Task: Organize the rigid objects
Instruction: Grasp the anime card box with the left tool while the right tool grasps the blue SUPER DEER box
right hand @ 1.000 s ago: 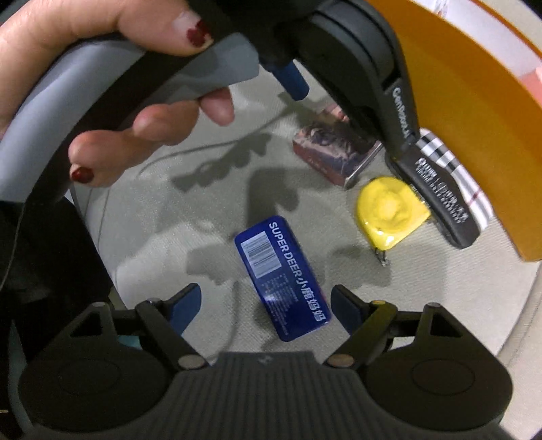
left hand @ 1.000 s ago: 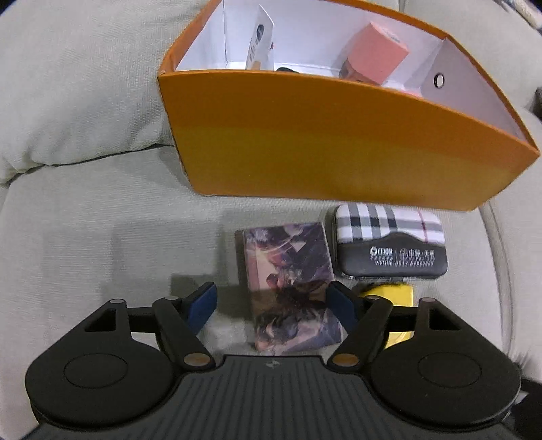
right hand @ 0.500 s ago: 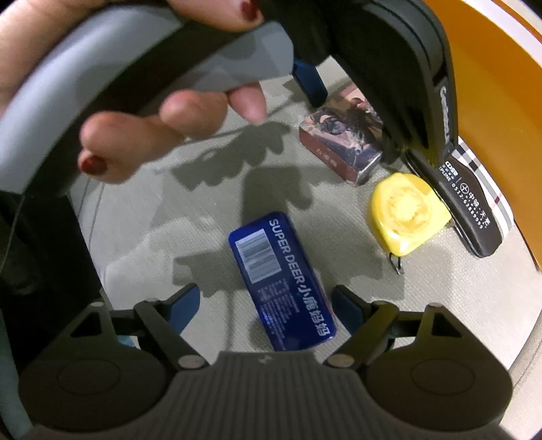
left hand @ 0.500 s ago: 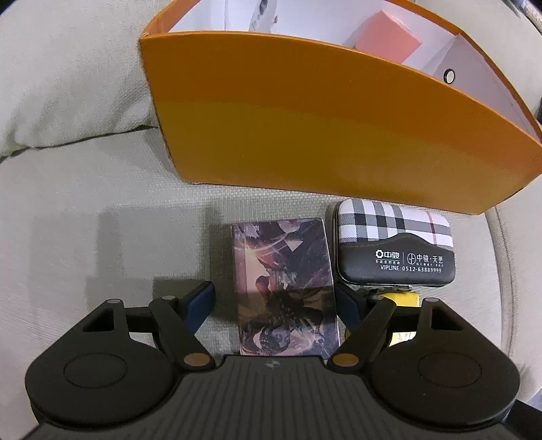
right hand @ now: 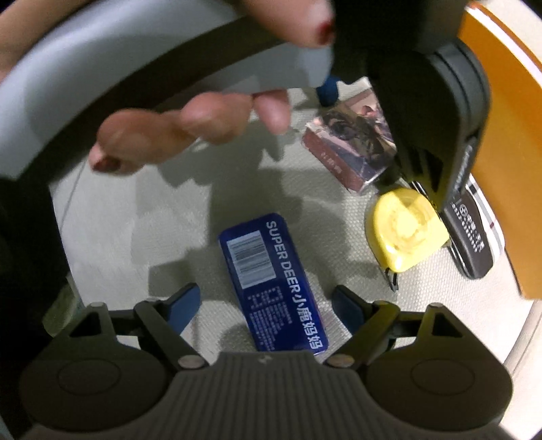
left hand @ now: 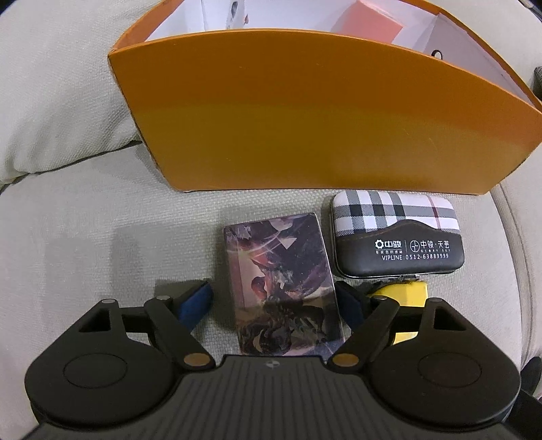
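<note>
— Starting with the left view: seeing what, from the left edge?

— Seeing pale cushion all along the left and under everything. Further right, at the back, finding an orange box standing open-topped, with a pink box showing inside toward its right end.

— And in front of that?

— Finding a card box lying flat on the cushion, near the orange wall. Just beside it on the right, seeing a plaid case, tucked close under that wall. Below the case, catching a yellow tape peeking out, partly hidden behind a finger.

— Left gripper doing what?

— Pointing steeply down, straddling the near end of the card box. Jaws released, having just been opening wider with the card box between them. Left pad standing clear of it; right pad sitting close to its edge, touching or not being impossible to tell. Not clamping anything.

— Turning to the right view, again from the left?

— Seeing a blurred hand wrapping a grey handle at upper left. Lower, in the middle, finding a blue tin lying flat on the cushion, its near end reaching in between the jaws of the right gripper.

— Gripping it?

— No. Jaws released, both pads standing apart from the tin.

— And further right?

— Seeing the tape lying on its side, well apart from the tin, its metal hook pointing toward the camera. Above it, catching the card box under the black body of the left gripper. At the far right, seeing the case beside the orange wall.
</note>
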The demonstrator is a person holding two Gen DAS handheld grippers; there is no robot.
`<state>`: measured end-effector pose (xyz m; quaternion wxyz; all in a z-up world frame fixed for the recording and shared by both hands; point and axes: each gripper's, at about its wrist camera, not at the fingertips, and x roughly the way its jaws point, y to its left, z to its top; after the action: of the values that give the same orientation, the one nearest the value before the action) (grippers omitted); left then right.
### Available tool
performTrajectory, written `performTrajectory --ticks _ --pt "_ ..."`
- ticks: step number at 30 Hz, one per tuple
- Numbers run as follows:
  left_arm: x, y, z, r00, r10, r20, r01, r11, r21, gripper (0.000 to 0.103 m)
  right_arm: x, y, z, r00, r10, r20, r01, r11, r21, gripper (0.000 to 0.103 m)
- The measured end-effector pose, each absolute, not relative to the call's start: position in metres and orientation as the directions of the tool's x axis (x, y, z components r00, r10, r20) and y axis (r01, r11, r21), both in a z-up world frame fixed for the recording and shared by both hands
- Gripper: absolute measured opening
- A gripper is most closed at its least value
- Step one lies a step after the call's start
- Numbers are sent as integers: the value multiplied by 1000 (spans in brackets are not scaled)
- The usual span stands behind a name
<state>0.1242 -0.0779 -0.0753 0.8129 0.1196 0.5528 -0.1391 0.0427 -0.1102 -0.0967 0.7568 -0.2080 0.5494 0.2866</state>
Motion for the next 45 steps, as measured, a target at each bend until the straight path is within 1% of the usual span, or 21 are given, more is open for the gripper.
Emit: performTrajectory --ticks 20,29,32,34,40,41,42,44,45 --pt "123 -77 -75 356 -97 -929 359 933 41 95 33 -97 -98 244 184 -952 -687 726 -36 86" --pt "123 -77 -76 363 -96 -927 367 929 48 95 29 -96 -97 240 174 -955 -699 714 -46 84" --pt "122 -77 -76 366 -97 -926 371 927 50 95 29 -98 -96 239 170 -956 -700 713 -48 81" --pt "122 -77 -76 367 -97 -925 372 927 50 96 30 -99 -93 240 169 -956 -703 710 -51 76" --pt "121 -77 -76 367 -99 -925 376 925 50 95 32 -103 -89 243 164 -956 -695 717 -53 66" --pt "120 -77 -76 367 -102 -925 381 923 49 92 32 -103 -89 243 163 -956 -694 718 -54 66" --pt "120 -77 -75 365 -110 -924 386 921 43 91 33 -104 -89 245 162 -956 -692 719 -56 62" --pt "118 -78 -74 363 -120 -924 404 914 40 83 34 -106 -86 243 170 -955 -690 722 -47 53" --pt "118 -79 -74 363 -125 -923 412 910 39 81 34 -107 -84 240 172 -955 -688 724 -43 52"
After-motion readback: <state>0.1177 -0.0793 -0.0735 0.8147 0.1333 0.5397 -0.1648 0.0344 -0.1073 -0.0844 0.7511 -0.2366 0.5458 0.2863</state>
